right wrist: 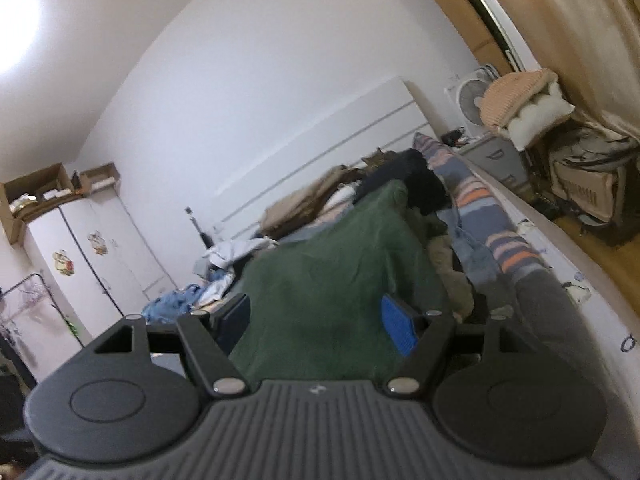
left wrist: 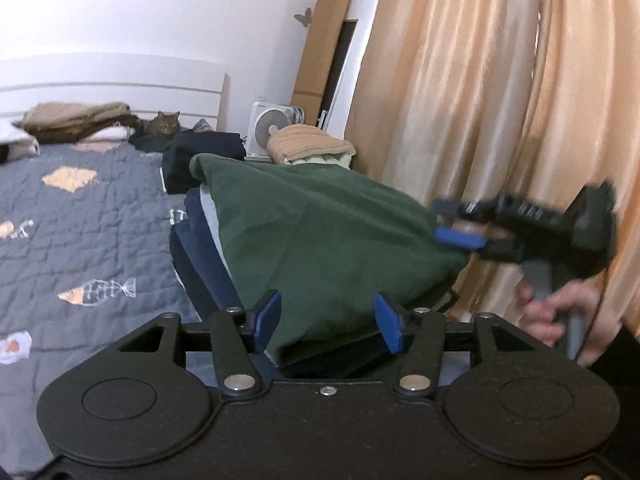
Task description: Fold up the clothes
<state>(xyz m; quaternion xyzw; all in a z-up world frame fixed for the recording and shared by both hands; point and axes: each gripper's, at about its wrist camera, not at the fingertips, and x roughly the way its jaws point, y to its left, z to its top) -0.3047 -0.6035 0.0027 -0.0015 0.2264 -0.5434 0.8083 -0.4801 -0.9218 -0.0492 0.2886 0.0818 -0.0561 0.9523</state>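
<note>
— As far as the folding goes, where does it stand?

— Partly done, I'd judge. A green garment [left wrist: 320, 232] lies draped over a stack of folded dark clothes [left wrist: 200, 248] at the near right edge of the bed [left wrist: 80, 232], and another folded dark pile [left wrist: 200, 156] sits farther back. Loose clothes [right wrist: 224, 264] still lie heaped at the far left in the right wrist view, so more is left.

— And the tongs?

— Left gripper [left wrist: 328, 320] is spread, its blue pads either side of the green cloth's near edge, not pinching it. Right gripper [right wrist: 316, 320] is spread too, with green cloth between its fingers; seen from the left wrist it is blurred at the garment's right corner, and whether it touches there I cannot tell.

— Is the green one finished?

— It looks rumpled, so it could be mid-fold or just laid down
</note>
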